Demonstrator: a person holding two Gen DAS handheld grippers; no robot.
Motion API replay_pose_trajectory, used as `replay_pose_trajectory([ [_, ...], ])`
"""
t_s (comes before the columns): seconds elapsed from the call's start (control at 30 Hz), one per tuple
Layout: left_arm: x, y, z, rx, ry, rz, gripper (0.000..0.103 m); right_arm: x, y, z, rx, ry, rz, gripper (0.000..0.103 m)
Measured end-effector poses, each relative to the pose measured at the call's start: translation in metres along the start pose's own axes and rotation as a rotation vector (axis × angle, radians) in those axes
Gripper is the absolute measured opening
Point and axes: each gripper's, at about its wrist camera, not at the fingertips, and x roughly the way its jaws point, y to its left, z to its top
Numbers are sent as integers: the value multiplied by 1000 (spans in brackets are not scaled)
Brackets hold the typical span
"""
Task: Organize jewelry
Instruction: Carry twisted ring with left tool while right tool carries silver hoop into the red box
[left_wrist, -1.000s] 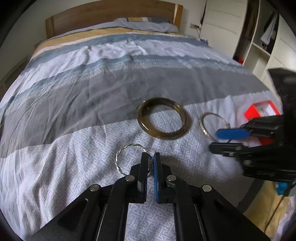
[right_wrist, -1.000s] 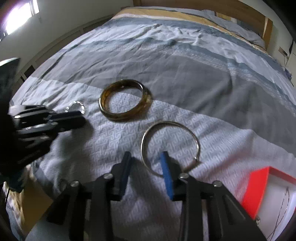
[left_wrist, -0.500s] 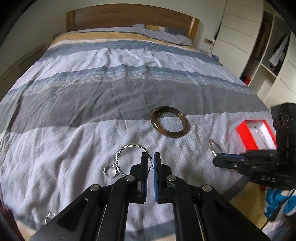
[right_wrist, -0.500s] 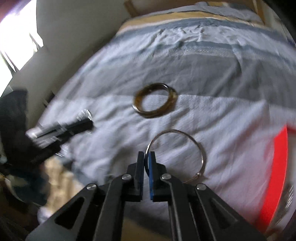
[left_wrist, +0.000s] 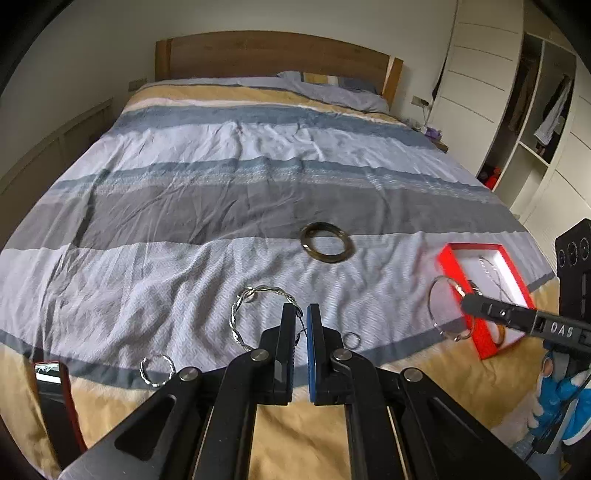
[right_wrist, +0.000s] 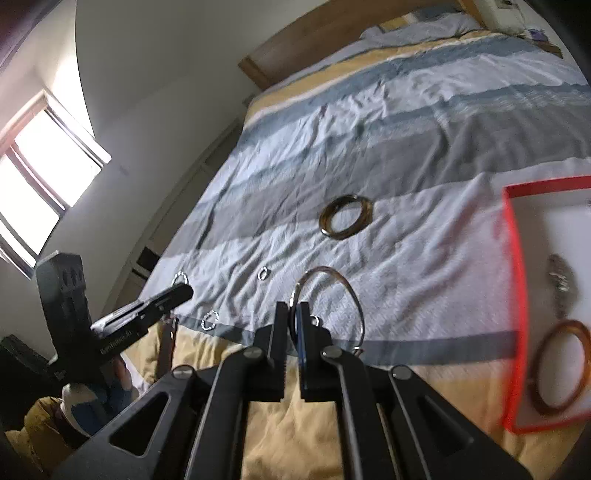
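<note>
Two handheld grippers work over a striped duvet (left_wrist: 258, 177) as jewelry is sorted into a red gift box (left_wrist: 448, 254) at the bed's near right corner. The left gripper (left_wrist: 302, 317) is clamped on a twisted silver bangle (left_wrist: 236, 321), held clear of the cover by its rim; the right gripper (right_wrist: 293, 314) is pinched on a thin plain silver bangle (right_wrist: 351, 291), carried beside the box. A dark amber bangle (left_wrist: 325, 242) lies flat mid-bed, with small rings (left_wrist: 157, 369) near the foot edge. The hoops look light, stiff and slick, so a rim grip seems apt, though they may swing. "DAS" reads on the right tool; the lettering on the left tool is too blurred to read.
</note>
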Motion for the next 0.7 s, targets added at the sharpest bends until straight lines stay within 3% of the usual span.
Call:
replay_pose_trajectory([
  [0.33, 5, -97, 4, 92, 10, -116, 5, -92, -43, 2, 22, -113, -110, 4],
  [0.5, 35, -165, 2, 145, 50, -198, 5, -134, -96, 4, 46, -136, -232, 4],
  [0.7, 81, -236, -7, 204, 120, -267, 5, -149, -155, -3, 55, -108, -352, 4],
])
